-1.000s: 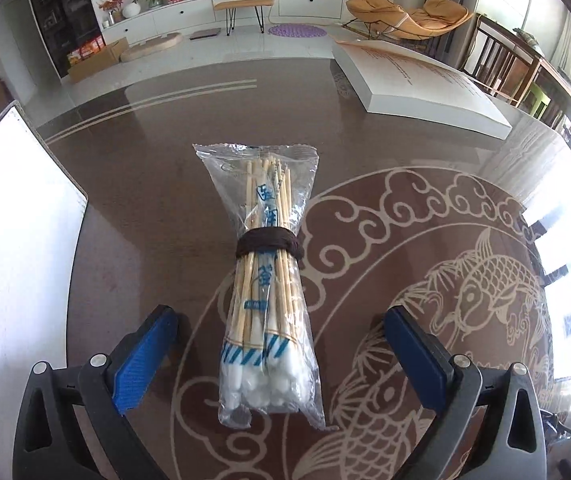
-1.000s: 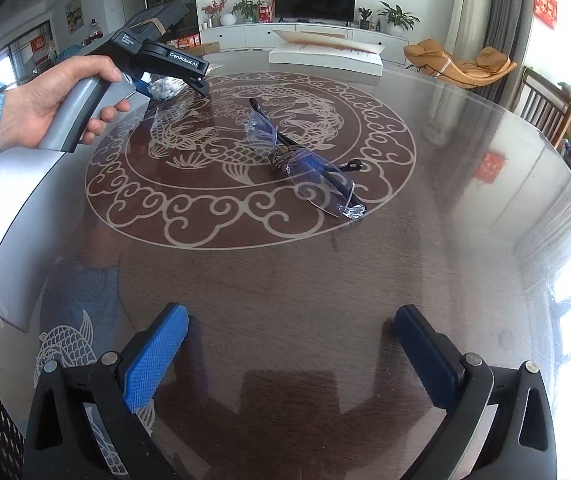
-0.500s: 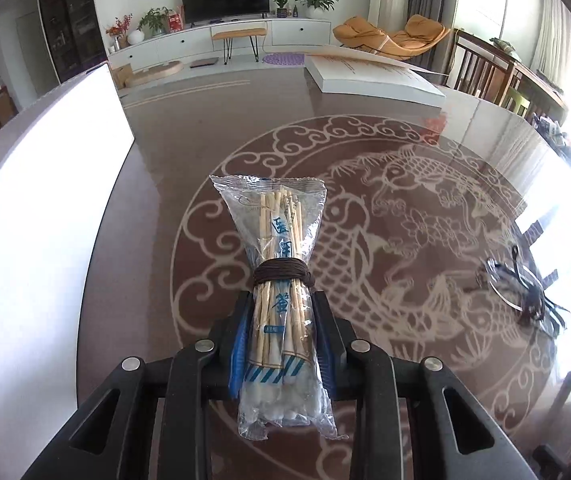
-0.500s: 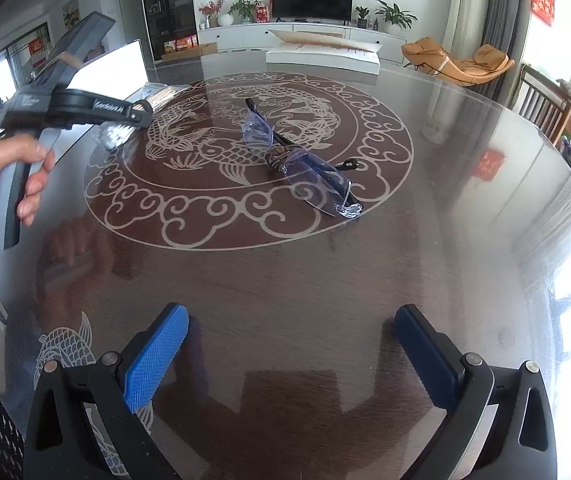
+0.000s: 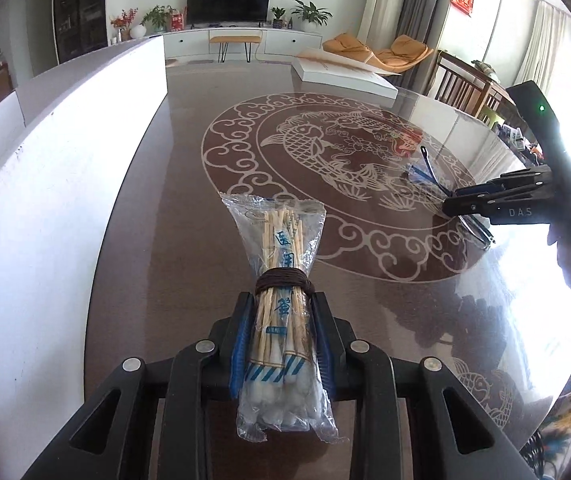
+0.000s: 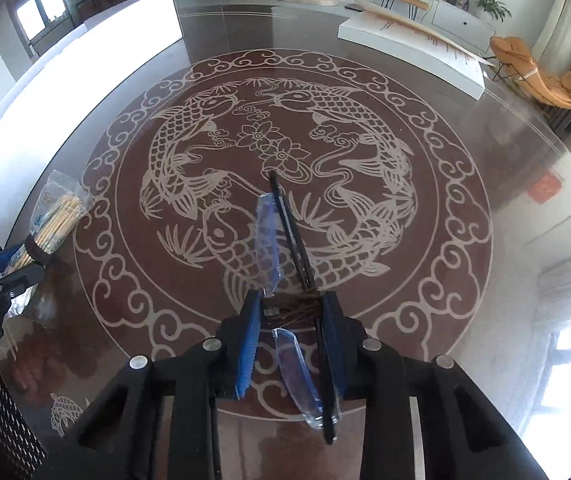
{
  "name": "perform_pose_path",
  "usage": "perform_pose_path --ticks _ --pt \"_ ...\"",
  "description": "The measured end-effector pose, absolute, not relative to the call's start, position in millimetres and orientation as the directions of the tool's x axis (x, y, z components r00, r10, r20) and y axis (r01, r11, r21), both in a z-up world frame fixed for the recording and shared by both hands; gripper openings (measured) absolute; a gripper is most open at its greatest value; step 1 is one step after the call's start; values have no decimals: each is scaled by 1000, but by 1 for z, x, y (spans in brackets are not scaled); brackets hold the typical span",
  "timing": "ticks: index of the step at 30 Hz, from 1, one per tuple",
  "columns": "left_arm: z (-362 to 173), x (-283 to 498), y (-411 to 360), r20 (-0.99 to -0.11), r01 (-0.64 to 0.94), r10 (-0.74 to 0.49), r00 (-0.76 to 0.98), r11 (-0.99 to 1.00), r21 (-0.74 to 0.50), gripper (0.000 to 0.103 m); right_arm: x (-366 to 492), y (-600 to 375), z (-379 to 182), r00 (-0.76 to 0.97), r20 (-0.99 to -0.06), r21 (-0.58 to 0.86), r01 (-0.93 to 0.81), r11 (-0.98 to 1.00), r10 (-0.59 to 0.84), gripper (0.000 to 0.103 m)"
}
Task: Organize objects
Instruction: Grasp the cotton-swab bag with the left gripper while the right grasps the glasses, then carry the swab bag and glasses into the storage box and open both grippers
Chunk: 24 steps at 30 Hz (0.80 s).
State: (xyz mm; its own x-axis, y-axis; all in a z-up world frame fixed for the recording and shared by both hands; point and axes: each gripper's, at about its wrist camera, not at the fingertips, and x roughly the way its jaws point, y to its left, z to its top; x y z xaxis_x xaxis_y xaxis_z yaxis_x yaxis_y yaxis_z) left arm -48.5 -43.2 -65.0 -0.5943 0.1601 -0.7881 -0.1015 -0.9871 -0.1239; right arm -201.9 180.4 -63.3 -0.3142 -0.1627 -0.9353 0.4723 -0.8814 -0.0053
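Glossy plastic wraps the bag of cotton swabs (image 5: 281, 320), which the left gripper (image 5: 281, 344) clamps near its tied middle above the worktop (image 5: 189, 184); the film is slippery and may slide out under a light squeeze. Clear glasses (image 6: 281, 264) sit pinched at the bridge in the closed right gripper (image 6: 291, 344), where excess force may bend the thin frame.

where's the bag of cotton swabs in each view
Left wrist: the bag of cotton swabs is at bottom centre, clamped between the left gripper fingers.
Right wrist: the same bag is at the far left edge, stick ends pointing up and right, held by the left gripper.
Shared landmark: the fish medallion on the table.
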Motion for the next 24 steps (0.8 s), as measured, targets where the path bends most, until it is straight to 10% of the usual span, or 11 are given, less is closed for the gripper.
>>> perform_pose_path --ticks 15,24 --pt "65 7 -135 -561 -23 172 -810 -965 -263 28 -163 65 80 -394 -718 350 508 -787 -574 30" --pt "33 -4 -277 -716 280 -132 -686 -955 -92 28 -151 -127 75 -171 -669 491 628 -603 -723 32"
